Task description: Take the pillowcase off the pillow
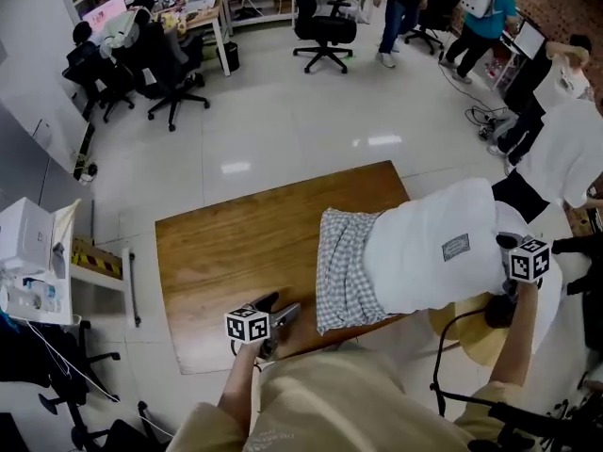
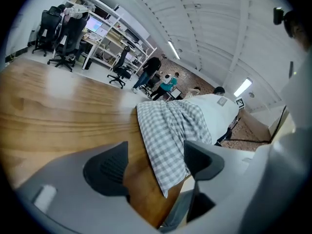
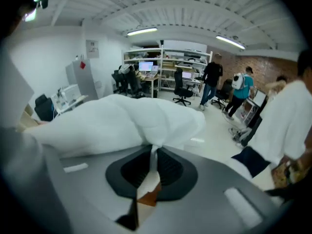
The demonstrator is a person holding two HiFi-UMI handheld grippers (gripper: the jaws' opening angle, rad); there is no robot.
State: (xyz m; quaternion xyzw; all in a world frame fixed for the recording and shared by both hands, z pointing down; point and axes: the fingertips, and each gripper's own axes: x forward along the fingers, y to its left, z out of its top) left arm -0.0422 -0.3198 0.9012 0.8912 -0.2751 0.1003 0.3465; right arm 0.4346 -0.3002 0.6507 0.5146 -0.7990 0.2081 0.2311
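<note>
A blue-and-white checked pillowcase [image 1: 344, 271] lies bunched on the near right part of the wooden table [image 1: 236, 243]. Most of the white pillow [image 1: 433, 248] sticks out of it to the right, past the table's edge. My right gripper [image 1: 504, 250] is at the pillow's far right end. In the right gripper view it [image 3: 152, 165] is shut on a pinch of the white pillow [image 3: 122, 118]. My left gripper [image 1: 280, 314] hovers at the table's near edge, just left of the pillowcase. Its jaws [image 2: 153, 162] stand open, with the pillowcase's [image 2: 168, 130] near corner lying ahead of them, untouched by the pads.
A tan round seat [image 1: 469, 335] and a black cable sit below the pillow's overhanging end. A person in white [image 1: 565, 149] stands close on the right. A white cart [image 1: 28, 262] is on the left. Office chairs [image 1: 320, 26] and other people [image 1: 480, 17] are farther back.
</note>
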